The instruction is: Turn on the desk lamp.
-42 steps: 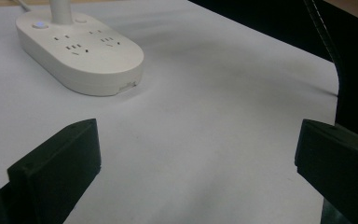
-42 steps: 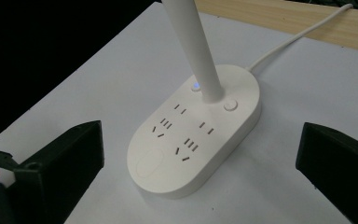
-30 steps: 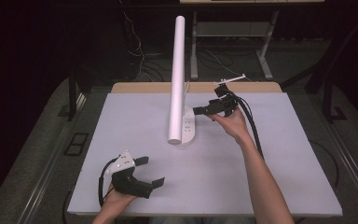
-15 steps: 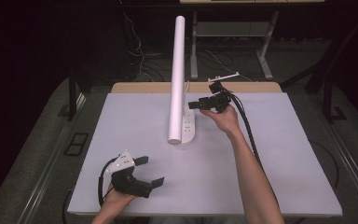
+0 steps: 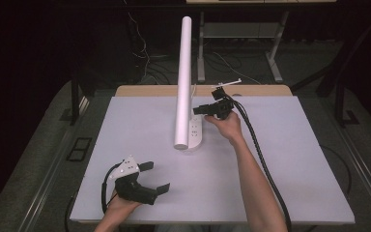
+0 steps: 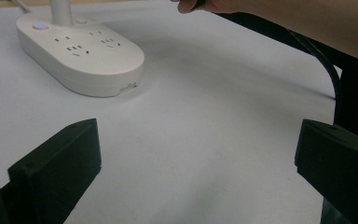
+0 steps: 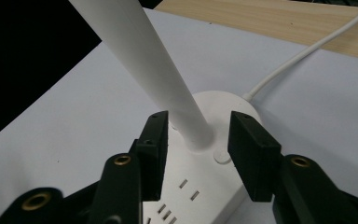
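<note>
A white desk lamp stands mid-table with its long tube [image 5: 183, 82] rising from an oval base [image 5: 194, 137] that carries sockets. My right gripper [image 5: 199, 110] reaches the lamp from the right, low down. In the right gripper view the thin stem [image 7: 154, 65] runs between the jaws of the right gripper [image 7: 200, 123] just above the base [image 7: 214, 186]. The jaws have just been closing; a gap still shows on the right side of the stem. My left gripper [image 5: 154, 176] rests open near the front left, nothing between its jaws.
The lamp's white cable [image 7: 303, 56] runs off the back of the white mat onto the wooden table edge [image 5: 251, 90]. The right forearm [image 6: 298, 23] and its black cable [image 5: 261, 154] cross the mat's right half. The lamp base [image 6: 81, 58] lies ahead of the left gripper.
The right gripper has come down and leftward to the foot of the lamp, and its jaws have narrowed around the stem. The left gripper has stayed put.
</note>
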Demonstrator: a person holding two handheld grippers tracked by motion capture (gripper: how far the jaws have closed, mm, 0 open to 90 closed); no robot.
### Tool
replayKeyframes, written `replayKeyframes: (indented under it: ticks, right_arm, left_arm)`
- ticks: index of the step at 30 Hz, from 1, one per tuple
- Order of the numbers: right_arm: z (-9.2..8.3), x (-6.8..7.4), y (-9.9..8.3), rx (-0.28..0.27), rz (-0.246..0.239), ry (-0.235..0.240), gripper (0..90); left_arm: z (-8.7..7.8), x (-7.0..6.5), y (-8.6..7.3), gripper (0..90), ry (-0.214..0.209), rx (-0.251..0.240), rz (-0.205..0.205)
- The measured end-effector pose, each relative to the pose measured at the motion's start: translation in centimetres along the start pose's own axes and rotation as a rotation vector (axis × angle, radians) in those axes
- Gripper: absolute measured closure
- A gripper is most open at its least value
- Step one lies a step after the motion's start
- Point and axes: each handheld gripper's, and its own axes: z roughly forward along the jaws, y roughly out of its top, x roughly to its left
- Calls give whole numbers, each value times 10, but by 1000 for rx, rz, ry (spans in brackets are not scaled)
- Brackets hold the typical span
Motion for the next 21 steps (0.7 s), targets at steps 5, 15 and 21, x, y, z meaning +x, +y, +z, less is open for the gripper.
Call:
replayKeyframes:
  ticks: [5,15,21]
  right_arm:
    - [3,-3,-1,-1,0,5,671]
    - [14,-10,-6,-2,-6,42,893]
    - [20,-12,-9,-12,-8,33,894]
  left_arm:
    - [0,0,0,0,-1,1,2]
    - [0,0,0,0,-3,4,9]
    - [0,0,0,0,-3,6,13]
